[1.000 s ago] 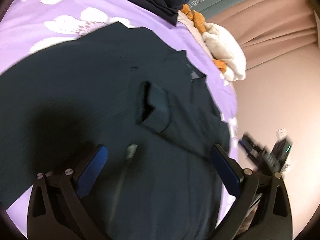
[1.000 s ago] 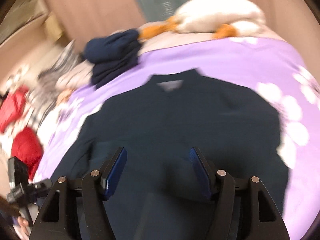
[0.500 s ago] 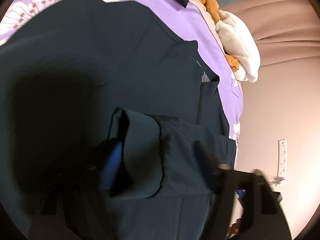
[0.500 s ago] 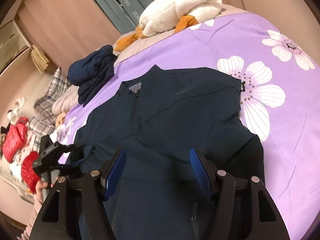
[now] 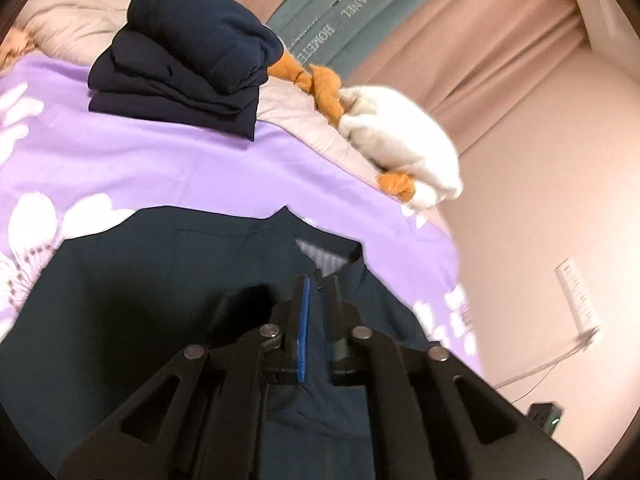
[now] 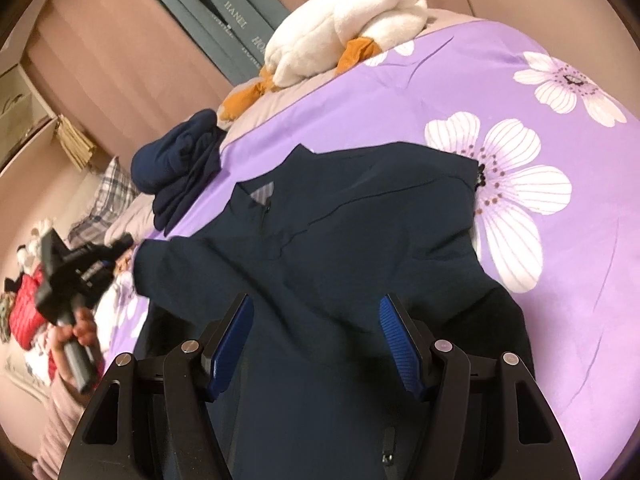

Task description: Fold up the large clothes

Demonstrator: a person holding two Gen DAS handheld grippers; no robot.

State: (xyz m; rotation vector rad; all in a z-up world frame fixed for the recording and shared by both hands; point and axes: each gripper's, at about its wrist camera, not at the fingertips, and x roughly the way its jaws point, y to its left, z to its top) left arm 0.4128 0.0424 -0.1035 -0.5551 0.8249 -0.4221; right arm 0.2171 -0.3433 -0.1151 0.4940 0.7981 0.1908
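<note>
A dark navy zip jacket (image 6: 360, 232) lies front up on the purple flowered bedspread (image 6: 560, 320), collar (image 5: 320, 248) towards the far end. My left gripper (image 5: 318, 284) is shut on a fold of the jacket's dark sleeve fabric (image 5: 316, 360), which hangs between the fingers above the chest near the collar. In the right wrist view a hand holds that left gripper (image 6: 120, 250) at the left edge, with the sleeve (image 6: 180, 264) lifted off the bed. My right gripper (image 6: 316, 312) hovers open over the jacket's lower body, nothing between its blue pads (image 6: 396, 340).
A folded stack of navy clothes (image 5: 188, 52) sits past the collar, beside a white plush goose with orange feet (image 5: 400, 144). Curtains and a pink wall with a socket (image 5: 576, 300) lie beyond. A plaid pillow (image 6: 108, 196) and red clothing (image 6: 24, 308) lie left of the bed.
My left gripper went from wide open to shut on the sleeve, then rose and carried it towards the collar. The right gripper stayed open and swung slightly over the jacket.
</note>
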